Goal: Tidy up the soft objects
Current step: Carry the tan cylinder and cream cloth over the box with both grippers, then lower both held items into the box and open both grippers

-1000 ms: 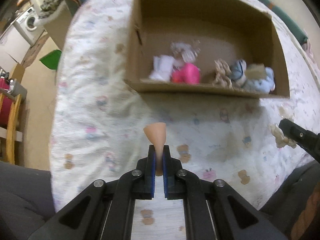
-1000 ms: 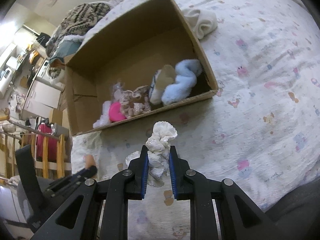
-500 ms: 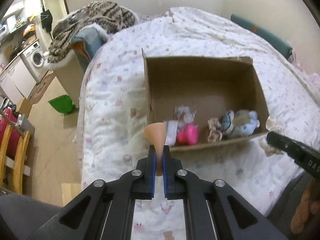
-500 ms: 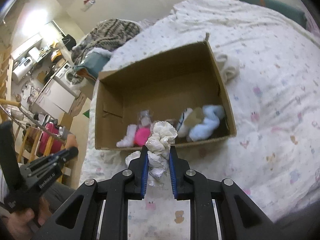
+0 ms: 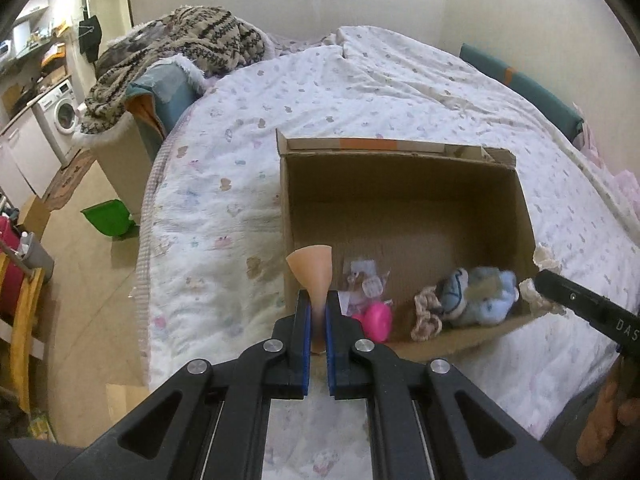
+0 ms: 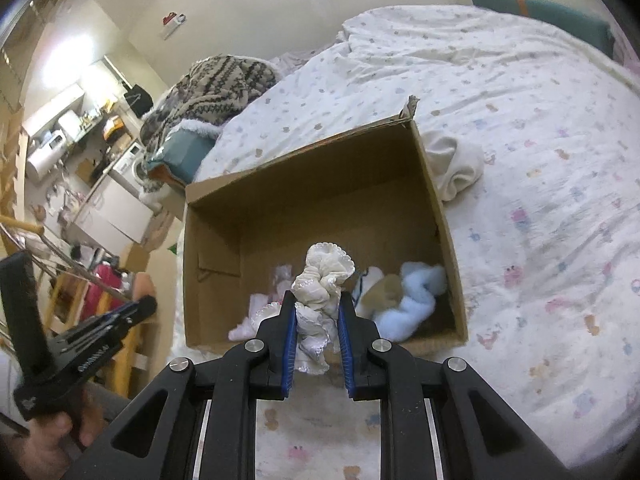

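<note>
An open cardboard box point(image 5: 404, 184) lies on the bed; it also shows in the right wrist view point(image 6: 224, 248). Inside are a blue plush point(image 5: 486, 294), a pink item point(image 5: 378, 320), a beige scrunchie point(image 5: 426, 316) and small pale items. My left gripper point(image 5: 318, 312) is shut on a peach soft piece point(image 5: 311, 270), held above the box's near left corner. My right gripper point(image 6: 318, 320) is shut on a cream frilly cloth point(image 6: 326, 280), held above the box's near edge.
The bed has a white printed quilt point(image 5: 224, 208). A cream cloth point(image 6: 456, 164) lies right of the box. A knitted blanket point(image 5: 188, 44) is piled at the bed's far left. The floor with a green bin point(image 5: 108, 216) lies left.
Both grippers have risen and tilted up with their items held. The box now looks farther and lower, and more of the room shows.
</note>
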A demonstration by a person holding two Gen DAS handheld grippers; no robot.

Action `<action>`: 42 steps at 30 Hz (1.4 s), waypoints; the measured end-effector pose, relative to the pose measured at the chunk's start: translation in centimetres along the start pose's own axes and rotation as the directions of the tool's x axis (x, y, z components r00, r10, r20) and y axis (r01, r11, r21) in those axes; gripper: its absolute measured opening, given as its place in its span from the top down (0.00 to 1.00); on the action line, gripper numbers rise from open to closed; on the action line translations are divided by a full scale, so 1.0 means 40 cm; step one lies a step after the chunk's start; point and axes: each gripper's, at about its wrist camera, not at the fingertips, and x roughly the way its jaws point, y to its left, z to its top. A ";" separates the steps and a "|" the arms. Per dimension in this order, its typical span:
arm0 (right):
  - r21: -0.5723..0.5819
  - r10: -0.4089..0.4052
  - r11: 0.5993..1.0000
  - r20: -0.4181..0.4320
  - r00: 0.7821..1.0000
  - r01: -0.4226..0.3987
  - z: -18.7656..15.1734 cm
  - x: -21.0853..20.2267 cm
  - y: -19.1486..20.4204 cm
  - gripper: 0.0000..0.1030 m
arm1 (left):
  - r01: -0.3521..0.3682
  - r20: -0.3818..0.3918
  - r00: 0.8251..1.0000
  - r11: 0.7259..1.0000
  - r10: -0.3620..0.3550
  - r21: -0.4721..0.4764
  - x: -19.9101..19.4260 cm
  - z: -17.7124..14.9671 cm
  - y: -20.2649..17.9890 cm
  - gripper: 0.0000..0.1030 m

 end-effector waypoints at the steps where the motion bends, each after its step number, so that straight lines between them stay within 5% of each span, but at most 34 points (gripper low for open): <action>1: -0.001 0.002 1.000 -0.002 1.000 -0.002 0.005 0.006 -0.001 0.80 | 0.005 0.001 1.000 1.000 -0.005 -0.002 0.008 0.005 -0.001 0.94; 17: -0.031 -0.027 0.999 -0.067 0.997 0.025 0.026 0.120 0.002 0.80 | 0.036 -0.020 0.999 0.999 -0.035 0.024 0.140 -0.007 -0.033 0.94; 34: -0.059 -0.079 0.996 -0.103 0.992 0.073 -0.005 0.156 0.017 0.80 | 0.054 -0.001 0.999 0.997 -0.054 0.049 0.142 -0.030 -0.039 0.93; 42: -0.009 -0.053 0.999 -0.088 0.995 0.053 0.003 0.150 -0.004 0.79 | 0.055 0.001 0.998 0.998 -0.055 0.038 0.142 -0.032 -0.033 0.84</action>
